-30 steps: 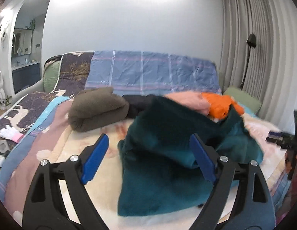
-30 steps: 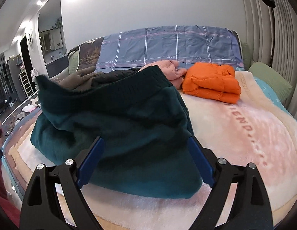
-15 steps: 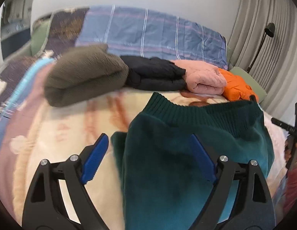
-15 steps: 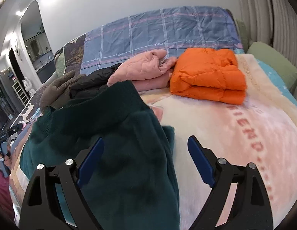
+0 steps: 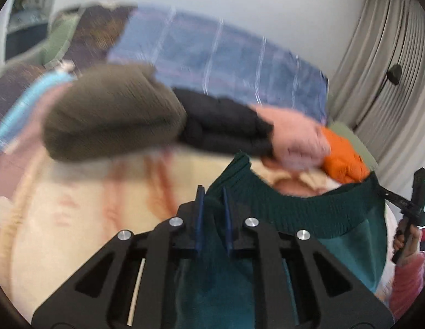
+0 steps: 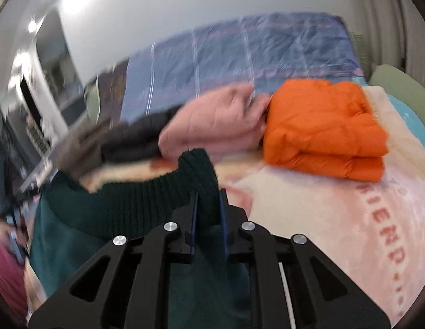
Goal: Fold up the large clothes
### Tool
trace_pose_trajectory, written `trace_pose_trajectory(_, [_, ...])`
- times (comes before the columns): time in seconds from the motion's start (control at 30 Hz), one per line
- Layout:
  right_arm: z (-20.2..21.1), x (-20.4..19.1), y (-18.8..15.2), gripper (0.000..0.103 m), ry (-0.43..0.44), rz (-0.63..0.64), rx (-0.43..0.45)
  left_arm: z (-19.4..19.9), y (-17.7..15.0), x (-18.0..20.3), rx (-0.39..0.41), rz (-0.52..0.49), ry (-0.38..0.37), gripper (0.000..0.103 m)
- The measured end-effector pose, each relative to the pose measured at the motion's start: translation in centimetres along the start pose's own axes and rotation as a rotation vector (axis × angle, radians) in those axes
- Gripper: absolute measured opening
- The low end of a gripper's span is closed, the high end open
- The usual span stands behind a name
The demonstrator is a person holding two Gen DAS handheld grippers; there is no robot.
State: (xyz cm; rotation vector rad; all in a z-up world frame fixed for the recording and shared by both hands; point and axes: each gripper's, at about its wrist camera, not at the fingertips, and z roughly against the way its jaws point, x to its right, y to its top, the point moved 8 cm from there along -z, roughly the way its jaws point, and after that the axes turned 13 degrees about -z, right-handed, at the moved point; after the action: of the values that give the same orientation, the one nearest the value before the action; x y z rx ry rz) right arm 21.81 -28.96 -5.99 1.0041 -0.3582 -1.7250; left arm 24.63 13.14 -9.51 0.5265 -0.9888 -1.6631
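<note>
A dark teal sweater [image 5: 308, 216] with a ribbed hem lies on the cream blanket of the bed. My left gripper [image 5: 212, 192] is shut on the hem's left corner. In the right wrist view my right gripper [image 6: 208, 194] is shut on the hem's other corner, and the ribbed hem [image 6: 146, 197] stretches away to the left. The right gripper [image 5: 412, 208] also shows at the far right of the left wrist view, at the hem's end.
Folded clothes lie in a row behind the sweater: an olive one [image 5: 111, 115], a black one [image 5: 223, 123], a pink one [image 6: 212, 120] and an orange one [image 6: 324, 126]. A blue plaid cover [image 6: 253, 54] lies behind them. Curtains [image 5: 382, 54] hang at the right.
Both grippers were open above the sweater. Both have come down and shut on the corners of the ribbed hem.
</note>
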Motion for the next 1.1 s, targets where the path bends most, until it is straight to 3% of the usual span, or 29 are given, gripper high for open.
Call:
trace_pose_trajectory(0.03, [-0.4,0.7,0.3,0.013,-0.035,-0.013,-0.006,0.3,0.1,-0.2,0.004,-0.019,0.024,0.013])
trace_pose_trajectory(0.07, [-1.4,1.6,0.2,0.001,-0.095,-0.022,-0.016,-0.1,-0.1,-0.2,-0.012,-0.034,0.034,0.013])
trace_pose_trajectory(0.13, [-3.9,4.7,-0.4,0.000,-0.405,0.038,0.001,-3.1,-1.9,-0.7,-0.121,-0.074,0.122,0.013])
trace_pose_trajectory(0.17, [-6.2,6.2,-1.8,0.000,-0.451,0.043,-0.060,-4.8,-3.1,-0.7,-0.182,-0.108,0.162,0.013])
trace_pose_trajectory(0.23, [-8.1,8.1,-4.2,0.000,-0.367,-0.101,-0.185,-7.6,-5.5,-0.3,-0.279,-0.158,0.201,0.014])
trace_pose_trajectory(0.3, [-6.2,9.3,-3.5,0.000,-0.334,-0.190,-0.128,-6.7,-4.7,0.5,-0.245,-0.213,0.230,0.016])
trace_pose_trajectory(0.33, [-5.1,9.5,-3.0,0.000,-0.325,-0.210,-0.098,-5.7,-3.8,1.0,-0.203,-0.226,0.221,0.024])
trace_pose_trajectory(0.43, [-1.4,7.8,-1.0,0.004,-0.304,-0.167,-0.008,-3.4,-2.0,1.4,-0.149,-0.214,0.204,0.037])
trace_pose_trajectory(0.47, [-0.3,6.3,-0.5,0.015,-0.275,-0.128,0.018,-2.5,-1.2,1.7,-0.120,-0.208,0.195,0.038])
trace_pose_trajectory(0.5, [0.5,4.9,-0.2,0.036,-0.243,-0.096,0.037,-1.8,-0.3,2.2,-0.089,-0.200,0.178,0.038])
trace_pose_trajectory(0.53, [1.1,3.4,-0.1,0.043,-0.214,-0.065,0.054,-0.6,0.7,3.3,-0.039,-0.185,0.141,0.039])
trace_pose_trajectory(0.63, [0.3,-0.6,-0.7,0.049,-0.141,0.031,0.032,0.3,2.2,7.0,0.018,-0.189,0.052,0.044])
trace_pose_trajectory(0.67, [-0.8,-1.5,-1.4,0.054,-0.151,0.056,0.005,-0.2,2.3,8.6,0.009,-0.211,0.023,0.045])
trace_pose_trajectory(0.73, [-3.4,-1.4,-2.9,0.081,-0.226,0.088,-0.071,-1.8,1.6,11.3,-0.031,-0.285,0.010,0.054])
trace_pose_trajectory(0.77, [-5.8,-0.6,-4.3,0.084,-0.268,0.096,-0.159,-3.3,0.7,12.5,-0.066,-0.334,0.022,0.056])
trace_pose_trajectory(0.8, [-6.5,-0.1,-4.8,0.075,-0.265,0.076,-0.179,-4.1,-0.1,13.2,-0.090,-0.350,0.025,0.057])
trace_pose_trajectory(0.87, [-7.2,1.1,-5.8,0.031,-0.200,-0.035,-0.221,-6.4,-2.3,14.0,-0.172,-0.358,0.016,0.056])
trace_pose_trajectory(0.9, [-6.3,1.3,-5.5,0.022,-0.183,-0.058,-0.195,-6.6,-2.7,14.3,-0.171,-0.374,0.031,0.056])
trace_pose_trajectory(0.97, [-3.4,0.9,-4.0,0.019,-0.192,-0.044,-0.086,-5.8,-2.2,14.6,-0.140,-0.385,0.010,0.058])
trace_pose_trajectory(1.03, [-1.0,0.6,-2.9,0.018,-0.223,-0.011,-0.009,-3.8,-1.4,14.9,-0.073,-0.353,-0.047,0.067])
trace_pose_trajectory(1.1, [-1.2,0.7,-3.3,0.019,-0.267,0.030,-0.025,-3.1,-0.4,15.0,-0.032,-0.383,-0.024,0.073])
